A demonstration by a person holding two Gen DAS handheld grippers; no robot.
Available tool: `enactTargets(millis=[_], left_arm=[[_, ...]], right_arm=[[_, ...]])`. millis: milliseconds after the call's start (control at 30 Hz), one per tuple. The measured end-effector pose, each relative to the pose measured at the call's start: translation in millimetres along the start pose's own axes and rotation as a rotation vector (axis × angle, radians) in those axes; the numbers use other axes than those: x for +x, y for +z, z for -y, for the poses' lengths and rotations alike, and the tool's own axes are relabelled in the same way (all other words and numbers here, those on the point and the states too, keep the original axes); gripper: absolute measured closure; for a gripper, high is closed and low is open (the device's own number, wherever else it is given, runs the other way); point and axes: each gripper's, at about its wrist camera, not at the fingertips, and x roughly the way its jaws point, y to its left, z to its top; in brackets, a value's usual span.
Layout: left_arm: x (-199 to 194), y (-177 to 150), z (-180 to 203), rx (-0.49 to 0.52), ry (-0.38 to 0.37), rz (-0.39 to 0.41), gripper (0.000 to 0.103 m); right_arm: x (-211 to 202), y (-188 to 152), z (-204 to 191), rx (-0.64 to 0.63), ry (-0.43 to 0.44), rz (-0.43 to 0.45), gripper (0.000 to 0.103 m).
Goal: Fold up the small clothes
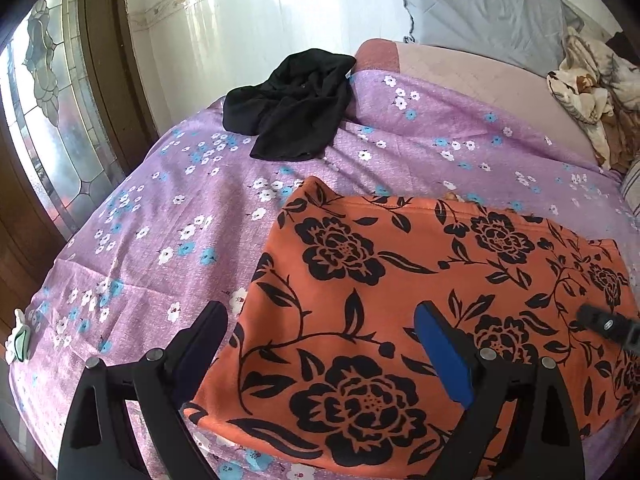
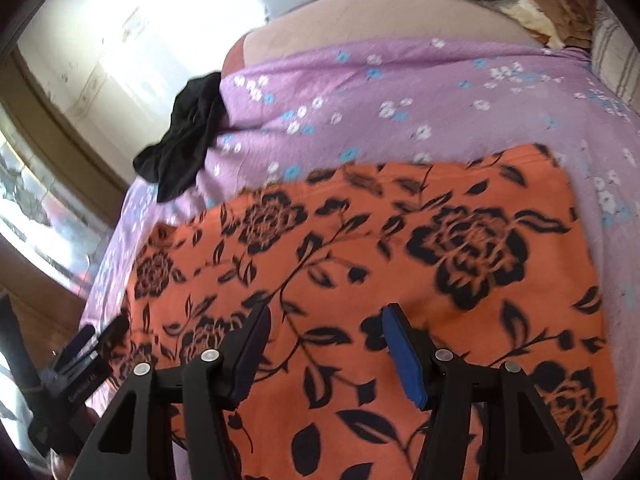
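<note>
Orange floral garment (image 1: 400, 280) lies flat on a purple flowered bedsheet (image 1: 160, 220) (black clothing (image 1: 292, 108) heaped beyond); left gripper (image 1: 320, 320) and right gripper (image 2: 326, 320) hover above, jaws apart, empty.

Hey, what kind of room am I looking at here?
Most likely a bedroom: a bed under a purple flowered sheet, a rumpled blanket at its far end, and an orange garment and a black one lying on it.
</note>
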Motion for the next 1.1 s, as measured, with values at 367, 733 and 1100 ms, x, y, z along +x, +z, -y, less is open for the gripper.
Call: enactTargets(millis=[367,733,1100], left_arm=[[39,-16,-3,-0.034,0.016,-0.198,0.009],[35,-20,5,0.005,0.052,-0.174,0.008],[37,-20,5,0.003,0.051,-0.174,0.008]], right_arm=[[0,-5,-4,0.002,0.067,-0.001,0.041],[16,-14,-21,-0.096,0.029,-0.080,0.041],[19,-14,-21,-0.104,0.022,-0.089,0.041]])
